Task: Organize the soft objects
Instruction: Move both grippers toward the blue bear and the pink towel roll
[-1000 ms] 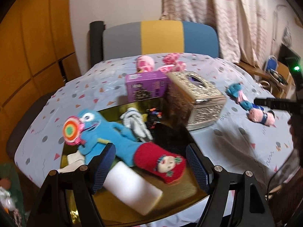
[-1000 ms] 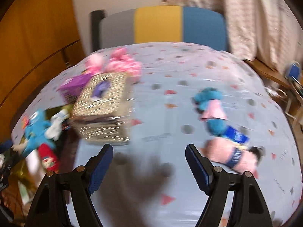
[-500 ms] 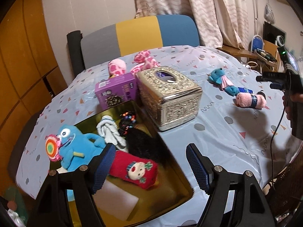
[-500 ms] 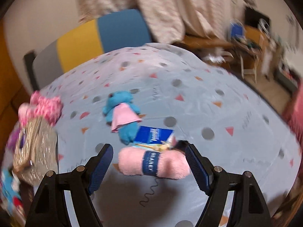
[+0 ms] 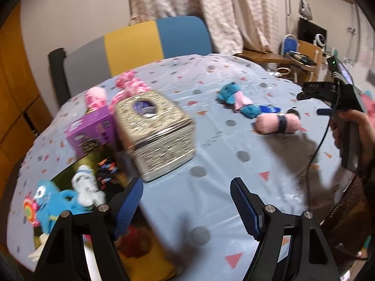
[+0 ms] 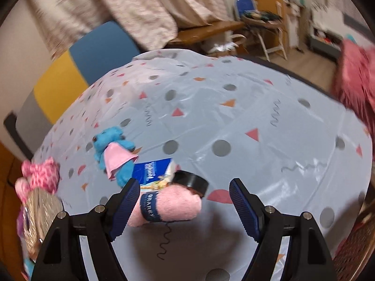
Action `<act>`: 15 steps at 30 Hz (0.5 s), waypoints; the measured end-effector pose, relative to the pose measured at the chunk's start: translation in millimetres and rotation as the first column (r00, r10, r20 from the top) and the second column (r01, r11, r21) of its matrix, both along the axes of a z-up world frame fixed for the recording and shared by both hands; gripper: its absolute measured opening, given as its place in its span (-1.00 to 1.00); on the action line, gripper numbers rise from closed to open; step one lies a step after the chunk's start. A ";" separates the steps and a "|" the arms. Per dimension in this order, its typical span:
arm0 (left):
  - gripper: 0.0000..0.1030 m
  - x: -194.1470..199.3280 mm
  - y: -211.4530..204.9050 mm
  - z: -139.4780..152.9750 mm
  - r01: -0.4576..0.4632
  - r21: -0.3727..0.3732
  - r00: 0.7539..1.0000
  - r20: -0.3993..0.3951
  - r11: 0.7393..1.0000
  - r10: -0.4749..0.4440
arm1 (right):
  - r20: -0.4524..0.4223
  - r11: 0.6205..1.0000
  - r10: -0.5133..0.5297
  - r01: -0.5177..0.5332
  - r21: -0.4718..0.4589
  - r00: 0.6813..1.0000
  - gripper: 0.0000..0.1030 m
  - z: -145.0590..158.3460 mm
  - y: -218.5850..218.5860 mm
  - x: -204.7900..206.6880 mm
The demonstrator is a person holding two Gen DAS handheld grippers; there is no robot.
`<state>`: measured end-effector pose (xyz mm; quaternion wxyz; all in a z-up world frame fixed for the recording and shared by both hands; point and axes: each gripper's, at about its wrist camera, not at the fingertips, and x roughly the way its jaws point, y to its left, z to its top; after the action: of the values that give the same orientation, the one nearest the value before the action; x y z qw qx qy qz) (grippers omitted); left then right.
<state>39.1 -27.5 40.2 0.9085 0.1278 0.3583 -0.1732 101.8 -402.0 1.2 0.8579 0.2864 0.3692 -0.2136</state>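
Observation:
A rolled pink towel (image 6: pixel 168 205) (image 5: pixel 277 123) with a dark band lies on the dotted tablecloth, just inside the left finger of my open right gripper (image 6: pixel 185 207); nothing is gripped. Beyond it lie a blue plush in a pink dress (image 6: pixel 114 153) (image 5: pixel 236 99), a blue packet (image 6: pixel 152 172) and a black round lid (image 6: pixel 192 182). My left gripper (image 5: pixel 186 207) hangs open and empty over the cloth beside a gold tray (image 5: pixel 150 264). The tray holds a blue plush monster (image 5: pixel 50 202), a white soft toy (image 5: pixel 85 187) and a blurred red one (image 5: pixel 134 241).
A silver tissue box (image 5: pixel 155 133) and a purple carton (image 5: pixel 92 132) stand behind the tray, with pink plush toys (image 5: pixel 129 85) behind them. A chair (image 5: pixel 140 44) stands past the far table edge. A hand (image 5: pixel 356 128) holds the right gripper's handle at the right.
The left gripper swung right, from over the tray to the cloth beside it. The right gripper swept right and rolled, from facing the tissue box to the pink towel.

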 end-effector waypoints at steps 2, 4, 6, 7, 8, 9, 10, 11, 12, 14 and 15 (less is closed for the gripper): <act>0.50 4.7 -12.7 1.6 0.027 -0.006 1.000 -0.003 1.000 -0.027 | 0.004 0.999 -0.037 0.037 0.036 0.999 0.55 -2.6 -8.2 -4.7; 0.50 10.6 -27.5 3.1 0.058 -0.012 0.998 -0.006 0.998 -0.058 | 0.011 0.997 -0.054 0.053 0.053 0.998 0.55 -3.3 -12.5 -7.2; 0.50 18.1 -40.1 4.2 0.082 -0.025 0.996 -0.018 0.996 -0.083 | 0.018 0.996 -0.062 0.061 0.060 0.998 0.55 -3.0 -14.1 -9.0; 0.50 23.0 -47.1 4.5 0.092 -0.032 0.995 -0.023 0.995 -0.093 | 0.022 0.996 -0.063 0.062 0.062 0.998 0.55 -2.4 -14.3 -9.6; 0.50 28.7 -53.7 4.6 0.097 -0.036 0.995 -0.030 0.995 -0.098 | 0.026 0.996 -0.062 0.060 0.064 0.998 0.55 -2.0 -14.0 -9.7; 0.50 36.2 -61.6 4.4 0.102 -0.045 0.994 -0.042 0.994 -0.104 | 0.028 0.996 -0.060 0.058 0.065 0.998 0.55 -1.8 -13.8 -10.1; 0.50 42.8 -67.8 4.3 0.103 -0.058 0.993 -0.057 0.993 -0.107 | 0.030 0.996 -0.058 0.056 0.066 0.998 0.55 -1.6 -13.3 -9.6; 0.50 50.3 -73.0 3.5 0.104 -0.074 0.991 -0.073 0.992 -0.109 | 0.032 0.996 -0.055 0.053 0.067 0.998 0.55 -1.1 -13.1 -9.4; 0.50 60.3 -80.9 2.6 0.100 -0.091 0.989 -0.096 0.991 -0.109 | 0.037 0.997 -0.051 0.049 0.066 0.998 0.55 -0.2 -12.4 -9.4; 0.50 74.7 -93.2 1.8 0.098 -0.108 0.987 -0.116 0.989 -0.110 | 0.048 0.997 -0.043 0.040 0.067 0.998 0.55 1.3 -11.1 -9.4; 0.50 84.3 -102.6 0.5 0.093 -0.112 0.986 -0.126 0.989 -0.107 | 0.051 0.997 -0.039 0.036 0.067 0.998 0.55 1.8 -10.8 -8.8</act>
<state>123.4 -130.0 40.7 0.8786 0.0856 0.4007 -0.2453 93.0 -412.7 3.0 0.8533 0.3269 0.3479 -0.2097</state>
